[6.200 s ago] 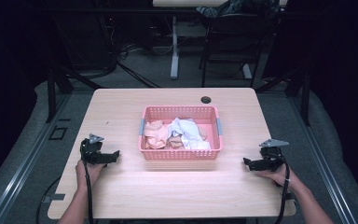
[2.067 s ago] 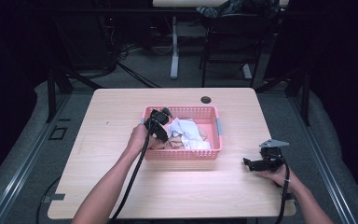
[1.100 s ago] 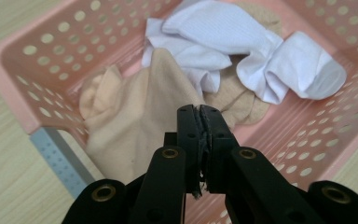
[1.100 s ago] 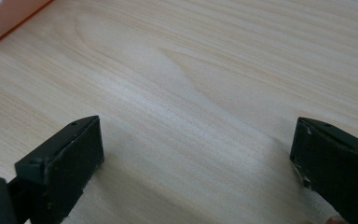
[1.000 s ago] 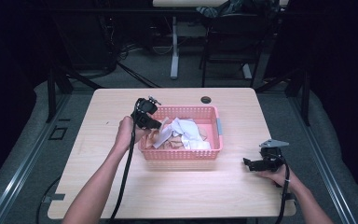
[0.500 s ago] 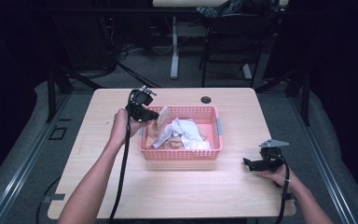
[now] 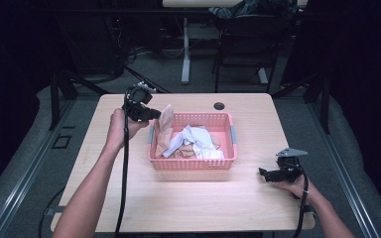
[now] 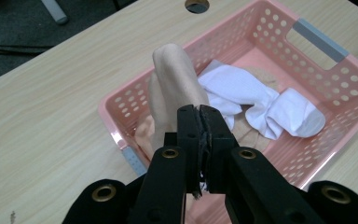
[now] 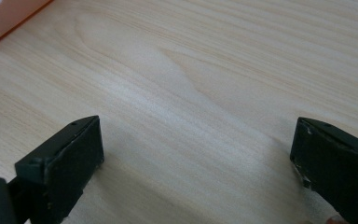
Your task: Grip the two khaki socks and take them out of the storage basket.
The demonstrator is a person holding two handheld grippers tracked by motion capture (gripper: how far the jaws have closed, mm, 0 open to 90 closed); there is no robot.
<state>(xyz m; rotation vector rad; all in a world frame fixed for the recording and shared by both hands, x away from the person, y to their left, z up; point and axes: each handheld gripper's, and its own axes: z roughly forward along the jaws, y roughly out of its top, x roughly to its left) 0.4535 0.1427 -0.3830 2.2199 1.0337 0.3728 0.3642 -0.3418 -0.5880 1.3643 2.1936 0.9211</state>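
Gripping a beige sock (image 8: 175,79) between fully closed jaws, the left gripper (image 7: 151,114) sits left of centre in the high view, just above the left end wall of the pink basket (image 7: 191,163). The sock hangs from the jaws w/ its long axis near vertical; its lower end is still inside the basket, at the left end, and whether it touches the wall cannot be told. In the left gripper view the sock rises up from the closed jaws at frame centre, w/ a white sock (image 8: 261,105) lying crumpled to the right on the basket floor over more beige fabric. The right gripper (image 7: 265,174) rests low on the table (image 7: 218,208) at lower right of the high view, jaws spread wide and holding nothing; the right gripper view confirms bare wood grain between the two jaws. Key relation for next move, as a judgement: sock is already in the left gripper, so clearing the basket needs travel up and toward frame left, away from the wall; the left hand is the nearer one, the right is well apart from the basket. A grey handle (image 8: 319,39) sits on the basket's far end wall. A round cable hole (image 7: 219,105) lies at the table's top edge. No brands, labels or legible writing seen.
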